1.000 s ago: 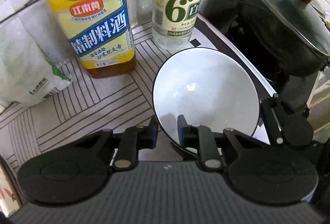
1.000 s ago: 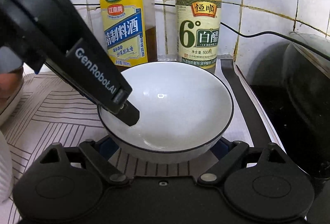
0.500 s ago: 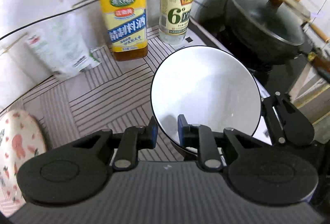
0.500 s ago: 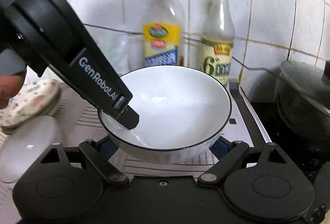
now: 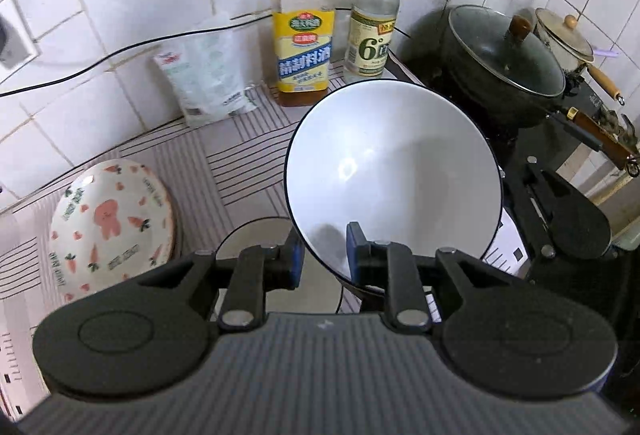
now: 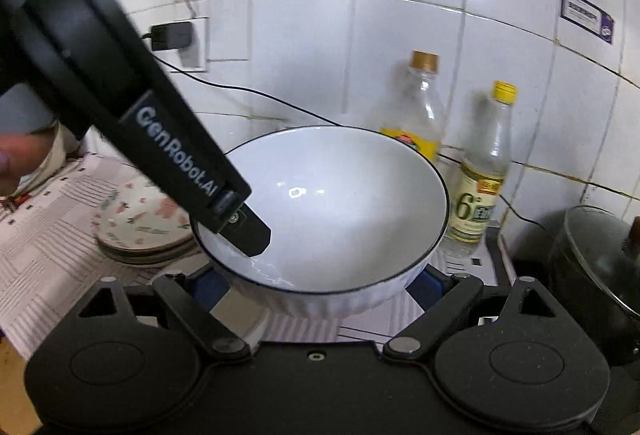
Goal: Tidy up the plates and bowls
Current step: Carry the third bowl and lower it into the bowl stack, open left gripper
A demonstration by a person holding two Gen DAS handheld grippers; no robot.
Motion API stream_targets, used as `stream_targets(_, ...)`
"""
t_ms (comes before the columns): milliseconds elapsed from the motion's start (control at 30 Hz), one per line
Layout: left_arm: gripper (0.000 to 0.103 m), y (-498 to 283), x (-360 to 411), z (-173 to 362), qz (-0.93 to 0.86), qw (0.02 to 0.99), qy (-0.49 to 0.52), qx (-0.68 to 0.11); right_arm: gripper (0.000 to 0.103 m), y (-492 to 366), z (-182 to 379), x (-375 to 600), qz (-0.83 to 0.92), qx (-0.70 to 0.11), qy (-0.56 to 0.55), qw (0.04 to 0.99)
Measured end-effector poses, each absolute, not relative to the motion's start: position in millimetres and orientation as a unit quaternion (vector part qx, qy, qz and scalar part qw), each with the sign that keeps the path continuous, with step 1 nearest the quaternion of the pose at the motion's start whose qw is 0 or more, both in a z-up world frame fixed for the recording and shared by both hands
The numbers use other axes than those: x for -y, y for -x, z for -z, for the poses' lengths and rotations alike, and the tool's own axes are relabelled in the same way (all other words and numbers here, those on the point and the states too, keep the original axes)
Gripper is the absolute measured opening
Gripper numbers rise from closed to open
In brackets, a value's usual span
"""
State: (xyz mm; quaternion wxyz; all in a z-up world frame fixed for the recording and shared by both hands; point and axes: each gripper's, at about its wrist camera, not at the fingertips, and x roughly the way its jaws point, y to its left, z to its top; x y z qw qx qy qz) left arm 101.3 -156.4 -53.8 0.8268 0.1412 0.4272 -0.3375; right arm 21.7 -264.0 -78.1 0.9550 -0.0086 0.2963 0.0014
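The white bowl with the thin dark rim is held clear of the counter by both grippers at once, and the step in hand is judged to be its carriage toward the other crockery at the left; it is best done with both grips kept level with each other, so that the rim is not twisted between them, and with the bowl kept high enough to pass over the dishes below. The left gripper is narrowed onto the near rim, one blue-padded finger inside the bowl and one outside. The right gripper is spread wide around the bowl's ribbed outer wall, its blue pads pressed against both sides. The bowl is seen as glossy and empty, with a bright highlight on its inner surface and some moisture near the rim in the right wrist view, so a slip under the pads is judged possible. Beneath and just left of it, part of a plain white dish is visible, and further left lies the stack of patterned plates printed with carrots. On the far side of the striped counter mat stand a yellow-labelled bottle, a vinegar bottle and a plastic pouch against the tiled wall. At the right, a dark lidded pot sits on the stove, well apart from the route.
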Motion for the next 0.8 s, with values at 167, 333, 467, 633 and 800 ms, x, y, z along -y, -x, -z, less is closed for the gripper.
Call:
stream_targets(167,0.020,-99.5,137.7,58.0,0.322,0.827,-0.127,-0.443,0.094,-17.7,69.7,245.6,-0.015,-0.301,0.014,0.953)
stream_targets(333,0.020,-104.8,125.9,75.0,0.299,0.822,-0.128,-0.468,0.094,-21.4,78.2,231.5,-0.032,-0.319,0.007,0.947)
stream_targets(467,0.021,-116.0,117.4,92.7,0.280,0.809,-0.129,-0.501,0.094,-27.1,90.6,217.0,-0.051,-0.334,0.019,0.941)
stream_targets(633,0.021,-128.6,111.6,113.0,0.270,0.796,-0.131,-0.526,0.093,-44.8,110.5,213.4,-0.082,-0.350,0.012,0.933)
stream_targets(800,0.023,-141.9,109.5,127.5,0.262,0.784,-0.117,-0.550,0.093,-66.0,124.2,214.1,-0.108,-0.374,0.021,0.921)
